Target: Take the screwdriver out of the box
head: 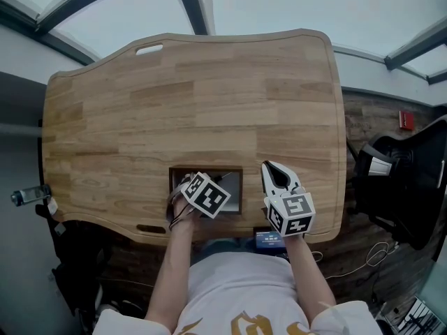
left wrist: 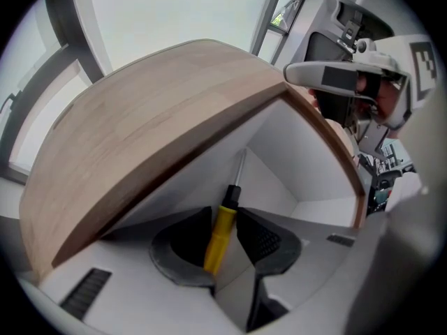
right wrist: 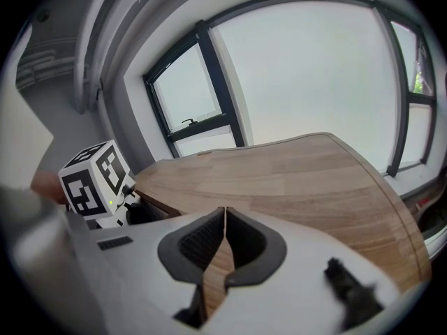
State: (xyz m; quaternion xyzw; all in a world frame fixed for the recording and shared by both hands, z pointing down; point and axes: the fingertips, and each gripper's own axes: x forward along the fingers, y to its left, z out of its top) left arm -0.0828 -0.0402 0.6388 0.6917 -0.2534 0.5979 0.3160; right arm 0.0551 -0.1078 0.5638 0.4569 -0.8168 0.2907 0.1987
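A yellow-handled screwdriver (left wrist: 222, 236) with a black collar and a steel shaft lies inside the white-lined box (left wrist: 279, 152), its tip towards the far corner. My left gripper (left wrist: 225, 213) reaches straight down into the box, both pads against the yellow handle. In the head view the box (head: 234, 190) is sunk into the wooden table (head: 195, 96) near its front edge, and the left gripper (head: 202, 195) covers most of the opening, so the screwdriver is hidden there. My right gripper (head: 268, 166) rests just right of the box, shut and holding nothing, its tips (right wrist: 225, 211) meeting over the tabletop.
A black chair (head: 405, 180) stands right of the table, with cables (head: 363, 257) on the floor beside it. A small dark device with a blue screen (head: 269, 239) sits at the table's front edge. A handle slot (head: 149, 49) is cut at the far left corner.
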